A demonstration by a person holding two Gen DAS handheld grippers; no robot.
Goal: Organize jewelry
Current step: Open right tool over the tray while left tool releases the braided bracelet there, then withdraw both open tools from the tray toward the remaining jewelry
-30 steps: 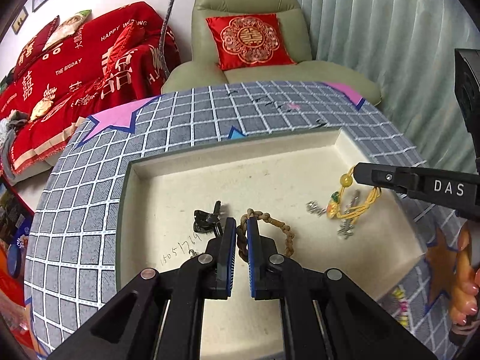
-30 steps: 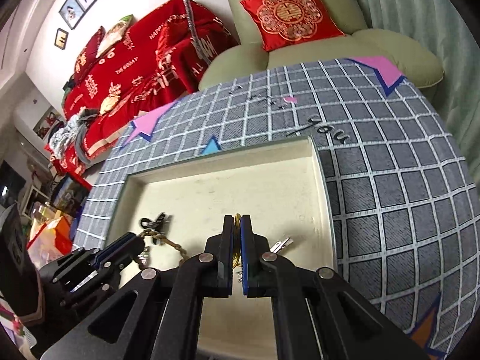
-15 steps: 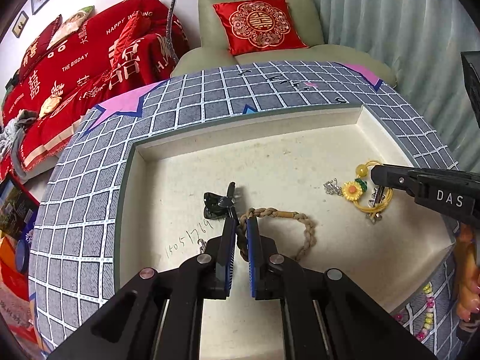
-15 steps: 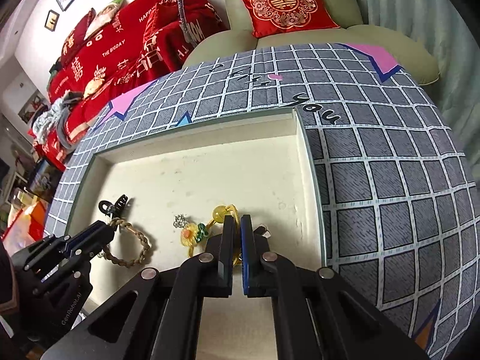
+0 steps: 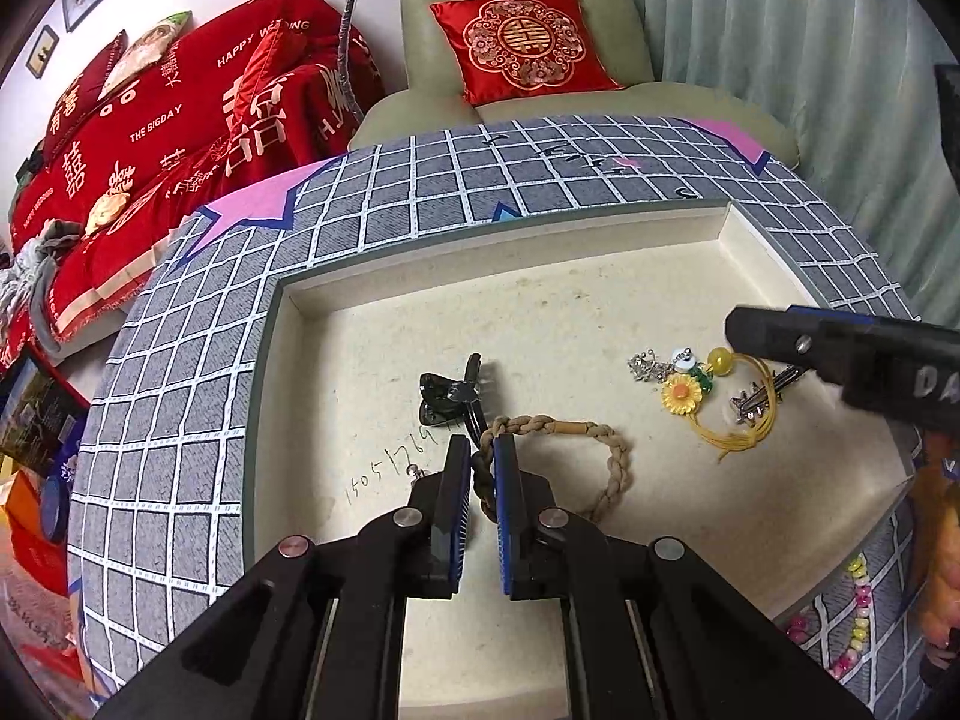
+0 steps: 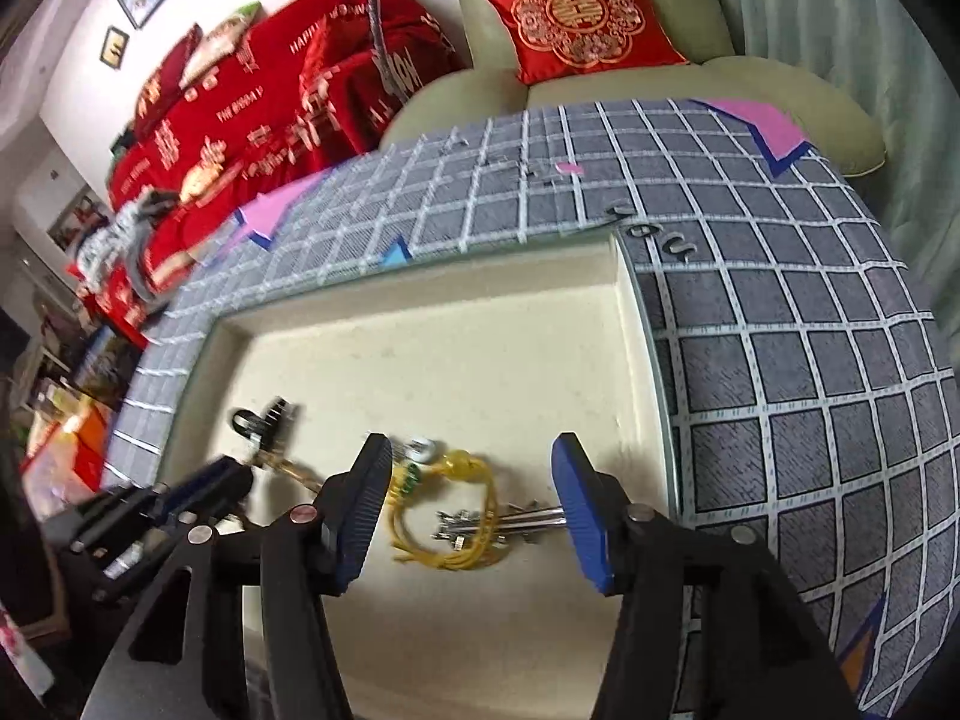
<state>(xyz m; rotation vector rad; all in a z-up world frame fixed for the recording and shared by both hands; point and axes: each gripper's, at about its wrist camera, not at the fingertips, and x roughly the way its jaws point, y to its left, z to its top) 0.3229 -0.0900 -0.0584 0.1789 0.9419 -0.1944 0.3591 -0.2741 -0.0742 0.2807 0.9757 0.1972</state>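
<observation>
A cream tray (image 5: 570, 300) sits on a grey checked cloth. My left gripper (image 5: 483, 468) is shut on a brown braided bracelet (image 5: 612, 456), whose loop lies on the tray floor. A black hair clip (image 5: 453, 396) lies just beyond it. A yellow cord bracelet with a sunflower charm (image 5: 681, 393) and silver pieces lies at the tray's right side. In the right wrist view my right gripper (image 6: 474, 504) is open, its fingers either side of the yellow cord bracelet (image 6: 444, 540), which rests on the tray (image 6: 480, 348).
A pastel bead bracelet (image 5: 852, 600) lies on the cloth outside the tray's right front corner. A green armchair with a red cushion (image 5: 522, 54) stands behind the table, a red-covered sofa (image 5: 150, 138) to the left, and a curtain (image 5: 810, 48) to the right.
My right gripper lowered the yellow cord bracelet onto the tray and opened, letting it go. My left gripper set the braided bracelet's loop down and stays shut on it.
</observation>
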